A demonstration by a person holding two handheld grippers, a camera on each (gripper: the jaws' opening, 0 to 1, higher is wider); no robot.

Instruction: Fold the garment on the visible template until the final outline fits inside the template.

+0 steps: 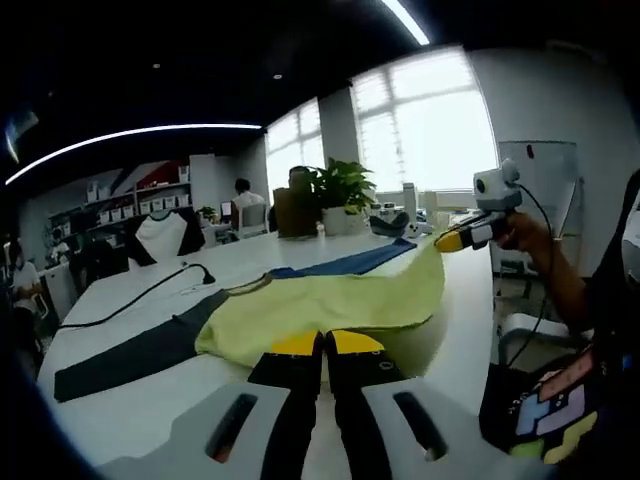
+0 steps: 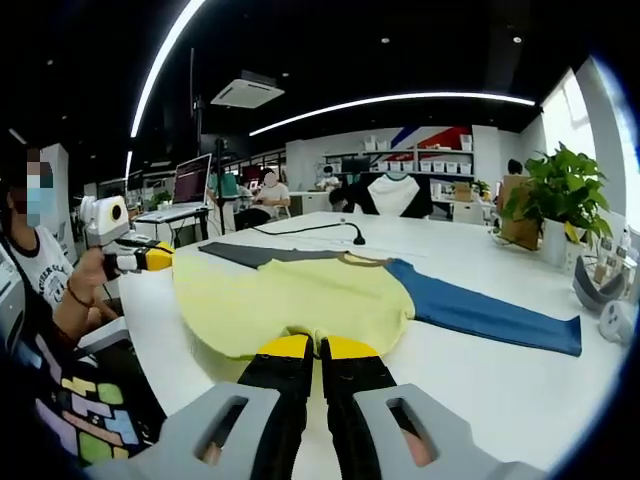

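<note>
Yellow-tipped fingers of the left gripper (image 1: 326, 345) sit pressed together right at the near hem of the garment (image 1: 330, 300), and it looks like they've got that edge pinched, though the actual bite is hard to make out. Same story in the right gripper view: the right gripper (image 2: 320, 348) has its fingers closed together at the yellow hem just ahead of them, so I'd call it clamped on the fabric too.

So the garment is a yellow shirt body with a dark sleeve (image 1: 130, 360) running off to one side of the fingers and a blue sleeve (image 2: 485, 315) off to the other, all spread on the white counter (image 2: 480, 390). Each gripper shows up in the other's view off to the side, holding a corner of the yellow hem up off the counter.

My read: this is the start of a fold, bottom hem gripped at both corners and lifted. Next move needs both hands carrying the hem forward together, away from the person toward the collar, keeping it level so it lands flat. I can't pick out the template outline from here.
</note>
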